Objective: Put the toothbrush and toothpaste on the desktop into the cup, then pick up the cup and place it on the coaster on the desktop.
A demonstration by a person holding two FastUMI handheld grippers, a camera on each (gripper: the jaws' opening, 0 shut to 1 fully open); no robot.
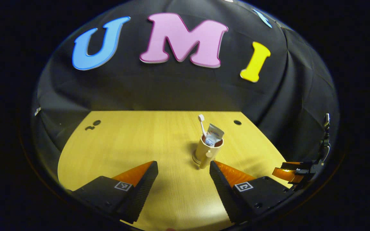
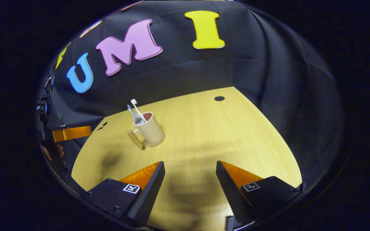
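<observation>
A beige cup (image 1: 208, 150) stands upright on the wooden desktop (image 1: 133, 144), its handle turned toward my left gripper. A white toothbrush (image 1: 201, 123) and a toothpaste tube (image 1: 214, 134) stick up out of it. My left gripper (image 1: 182, 165) is open and empty, just short of the cup, which sits ahead of its right finger. In the right gripper view the cup (image 2: 152, 130) with the toothbrush (image 2: 136, 107) and toothpaste (image 2: 134, 116) stands far ahead to the left. My right gripper (image 2: 190, 164) is open above bare desktop. I cannot make out a coaster under the cup.
Black cloth walls close the desk at the back and sides. Small dark holes mark the desktop's far corners (image 1: 237, 122) (image 1: 97, 122) (image 2: 219, 98). The right gripper (image 1: 289, 173) shows off the desk's right edge in the left gripper view; the left gripper (image 2: 71, 133) shows at the left in the right gripper view.
</observation>
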